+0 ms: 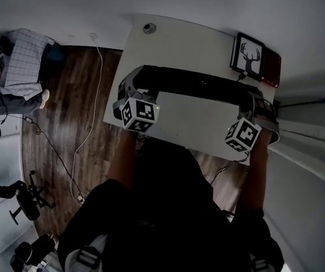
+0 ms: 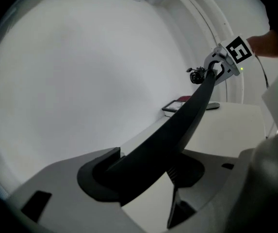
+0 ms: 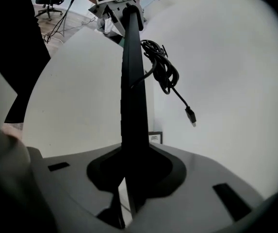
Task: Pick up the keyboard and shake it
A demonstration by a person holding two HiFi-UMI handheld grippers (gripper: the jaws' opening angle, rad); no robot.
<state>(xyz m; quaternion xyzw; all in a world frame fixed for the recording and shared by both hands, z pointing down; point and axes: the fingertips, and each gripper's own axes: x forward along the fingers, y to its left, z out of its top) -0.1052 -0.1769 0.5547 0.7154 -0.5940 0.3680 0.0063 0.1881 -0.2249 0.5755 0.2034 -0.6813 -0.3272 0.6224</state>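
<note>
White desk (image 1: 202,126) lies under the left gripper (image 1: 135,86) and right gripper (image 1: 254,103), with wooden floor (image 1: 77,112) left of the former and a deer picture (image 1: 248,56) beyond the latter. Each gripper pinches one end of the black keyboard (image 1: 199,84), held off the desk between them, its cable (image 3: 164,74) dangling.

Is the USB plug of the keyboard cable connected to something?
No, the cable dangles from the keyboard and its USB plug hangs free in the air.
</note>
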